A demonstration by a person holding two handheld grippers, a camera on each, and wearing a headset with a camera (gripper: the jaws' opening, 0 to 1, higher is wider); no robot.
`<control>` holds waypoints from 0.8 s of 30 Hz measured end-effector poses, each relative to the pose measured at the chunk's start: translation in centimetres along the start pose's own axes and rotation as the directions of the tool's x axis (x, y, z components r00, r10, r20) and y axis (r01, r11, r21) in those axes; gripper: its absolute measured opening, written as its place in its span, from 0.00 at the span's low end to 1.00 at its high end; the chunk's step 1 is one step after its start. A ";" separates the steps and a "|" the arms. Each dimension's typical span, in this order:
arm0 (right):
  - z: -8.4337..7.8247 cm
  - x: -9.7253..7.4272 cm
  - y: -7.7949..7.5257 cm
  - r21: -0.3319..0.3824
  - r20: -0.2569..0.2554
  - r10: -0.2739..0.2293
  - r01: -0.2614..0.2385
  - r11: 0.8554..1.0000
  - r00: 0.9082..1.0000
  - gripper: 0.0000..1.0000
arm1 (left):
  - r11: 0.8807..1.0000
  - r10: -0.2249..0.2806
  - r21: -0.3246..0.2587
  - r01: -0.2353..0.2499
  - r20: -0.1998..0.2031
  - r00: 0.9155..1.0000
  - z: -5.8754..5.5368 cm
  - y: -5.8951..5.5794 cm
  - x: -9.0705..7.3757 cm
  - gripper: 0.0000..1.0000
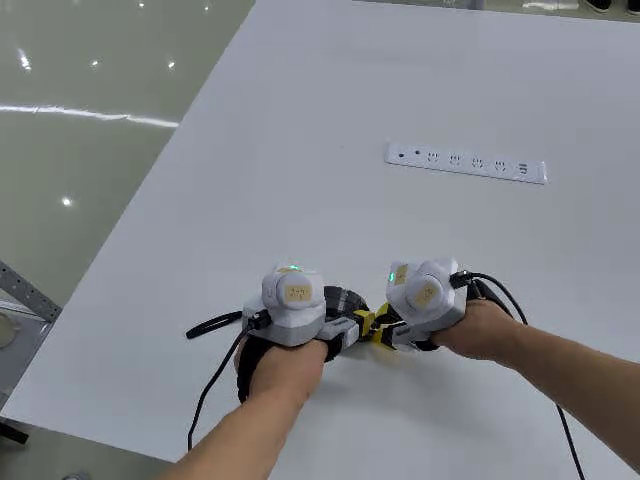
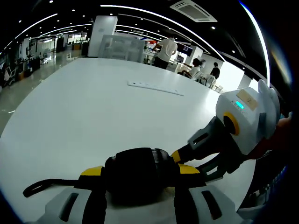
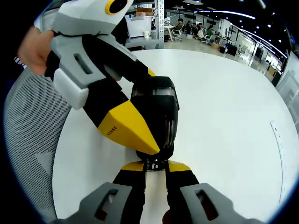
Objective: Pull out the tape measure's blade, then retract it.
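- A bare white table (image 1: 330,120) carries the work. A white power strip (image 1: 465,163) lies flat toward its far right side, well apart from the grippers.
- Behind the table's far edge, the left gripper view shows people (image 2: 166,49) in an open office.
- The tape measure (image 3: 156,112), with a black case, sits close to the table's near edge, about midway along it, between the two grippers.
- A black strap (image 2: 46,185) trails from the case across the table, away from the right gripper.
- The left gripper (image 2: 140,170) is clenched around the case, with a yellow-tipped jaw pressed on each side.
- In the right gripper view, one of those yellow jaws lies across the case and hides part of it.
- The right gripper (image 3: 156,166) faces the left one, tips nearly meeting. Its jaws are drawn almost together, pinching a small metal blade tip (image 3: 153,163) at the case's mouth.
- No length of blade shows outside the case.
- The left gripper's yellow jaw carries small dark print, too small to read. The marks on the power strip are also illegible.
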State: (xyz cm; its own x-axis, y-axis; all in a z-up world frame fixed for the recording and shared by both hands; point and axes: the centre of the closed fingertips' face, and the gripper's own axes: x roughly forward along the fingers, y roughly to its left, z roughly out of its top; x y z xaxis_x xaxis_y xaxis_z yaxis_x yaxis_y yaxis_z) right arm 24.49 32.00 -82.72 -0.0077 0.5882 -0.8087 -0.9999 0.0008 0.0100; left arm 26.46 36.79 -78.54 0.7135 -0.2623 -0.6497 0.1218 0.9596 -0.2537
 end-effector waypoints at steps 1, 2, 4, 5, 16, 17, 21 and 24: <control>0.0 0.0 0.0 -0.003 -0.001 0.000 0.000 1.000 1.000 0.13 | 1.000 0.001 -0.001 -0.001 0.000 1.000 0.0 0.0 0.0 0.55; 0.0 0.0 0.0 -0.002 0.000 -0.001 0.001 1.000 1.000 0.13 | 1.000 0.002 -0.004 -0.002 -0.002 1.000 0.0 0.0 0.0 0.55; 0.0 0.0 0.0 -0.001 0.000 -0.001 0.001 1.000 1.000 0.13 | 1.000 0.002 -0.003 -0.002 0.000 1.000 -0.1 0.0 0.0 0.55; 0.0 0.0 -0.1 0.000 0.000 -0.002 0.002 1.000 1.000 0.13 | 1.000 0.005 -0.005 -0.005 0.000 1.000 -0.1 0.0 0.0 0.56; 0.0 0.0 -0.1 0.049 0.014 -0.011 0.010 0.999 1.000 0.14 | 1.000 0.012 -0.005 -0.012 0.003 1.000 0.0 0.0 0.1 0.58; 0.0 0.0 -0.1 0.057 0.016 -0.012 0.011 0.998 1.000 0.14 | 1.000 0.011 -0.001 -0.011 0.003 1.000 0.0 0.0 0.1 0.58; -0.1 -0.2 -0.2 0.098 0.035 -0.021 0.018 0.995 0.999 0.16 | 1.000 0.000 0.002 0.000 0.001 1.000 0.0 0.0 0.1 0.58; -0.1 -0.4 -0.4 0.147 0.051 -0.028 0.021 0.989 0.998 0.23 | 1.000 -0.005 0.003 0.005 0.005 1.000 0.0 -0.1 0.1 0.59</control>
State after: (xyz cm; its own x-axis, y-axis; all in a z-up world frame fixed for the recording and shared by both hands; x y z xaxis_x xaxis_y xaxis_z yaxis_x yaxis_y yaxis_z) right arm 24.91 31.67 -82.48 0.0211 0.6284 -0.7776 -0.9881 0.1315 0.0795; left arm 26.50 36.68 -78.61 0.7161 -0.2668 -0.6450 0.1274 0.9585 -0.2550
